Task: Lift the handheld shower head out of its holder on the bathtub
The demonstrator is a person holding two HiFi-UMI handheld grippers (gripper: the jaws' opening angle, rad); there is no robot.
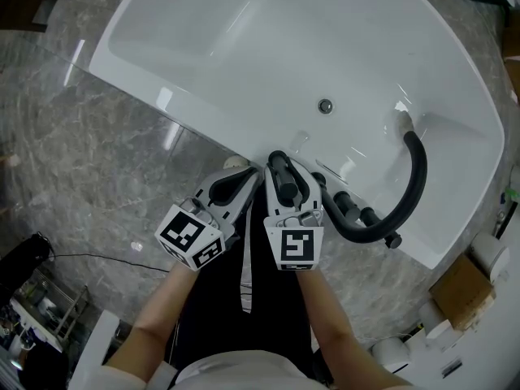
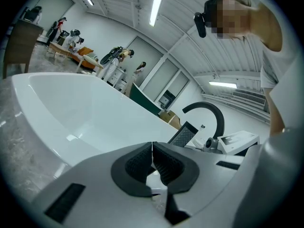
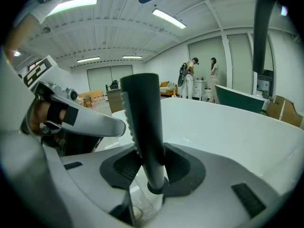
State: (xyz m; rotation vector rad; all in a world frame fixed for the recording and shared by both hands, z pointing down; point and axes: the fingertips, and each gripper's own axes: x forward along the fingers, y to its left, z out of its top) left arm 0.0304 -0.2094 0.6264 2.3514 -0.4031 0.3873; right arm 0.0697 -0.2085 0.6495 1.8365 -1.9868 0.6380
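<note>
The handheld shower head (image 1: 281, 174) is a black, ribbed stick standing upright at the near rim of the white bathtub (image 1: 162, 96). In the right gripper view the shower head (image 3: 144, 122) rises between the jaws, and both pads lie against its stem. My right gripper (image 1: 286, 192) is shut on it. My left gripper (image 1: 244, 179) rests just to the left, over the tub's edge. In the left gripper view its jaws (image 2: 152, 159) meet with nothing between them. The holder under the shower head is hidden by the grippers.
A black arched faucet spout (image 1: 413, 181) and black tap knobs (image 1: 351, 207) stand on the rim to the right of my right gripper. A drain (image 1: 325, 106) sits in the tub floor. A cardboard box (image 1: 460, 288) and a metal cart (image 1: 41, 303) stand on the grey marble floor.
</note>
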